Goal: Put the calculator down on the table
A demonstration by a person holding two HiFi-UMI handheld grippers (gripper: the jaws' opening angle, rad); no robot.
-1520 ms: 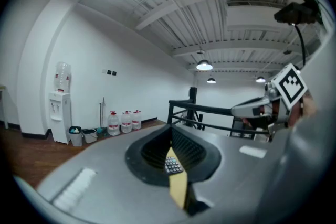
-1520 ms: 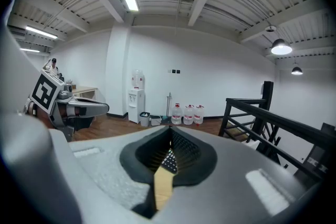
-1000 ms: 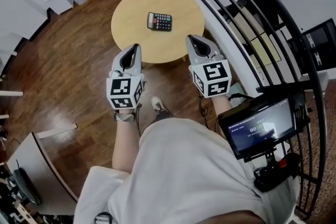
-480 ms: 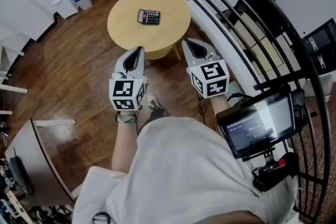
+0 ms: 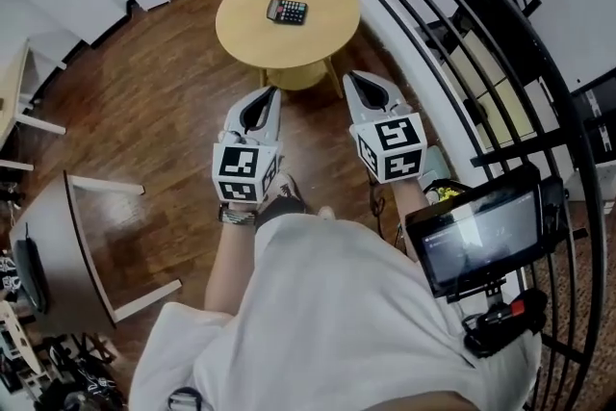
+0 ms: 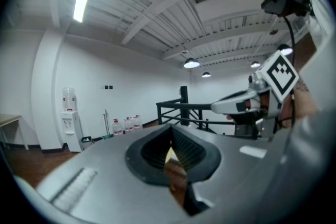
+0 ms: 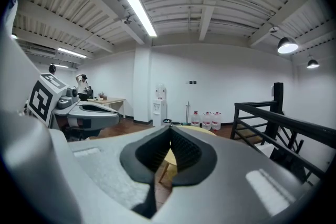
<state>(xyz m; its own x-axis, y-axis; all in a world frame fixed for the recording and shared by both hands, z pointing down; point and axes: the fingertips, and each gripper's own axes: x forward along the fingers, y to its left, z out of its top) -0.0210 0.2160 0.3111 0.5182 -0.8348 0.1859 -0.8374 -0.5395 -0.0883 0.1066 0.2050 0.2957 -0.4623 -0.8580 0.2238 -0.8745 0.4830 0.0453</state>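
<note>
The left hand-held gripper [image 5: 269,94], jaws together and empty, hangs well short of the calculator [image 5: 287,11], which lies flat on the round desk [image 5: 322,24] ahead, while the right hand-held gripper [image 5: 352,77] is likewise closed on nothing.

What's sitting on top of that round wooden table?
A calculator lies on the round table, keys facing up, near the middle of the top. Nothing else shows on it. Whatever is under the tabletop is mostly hidden by the top itself.
</note>
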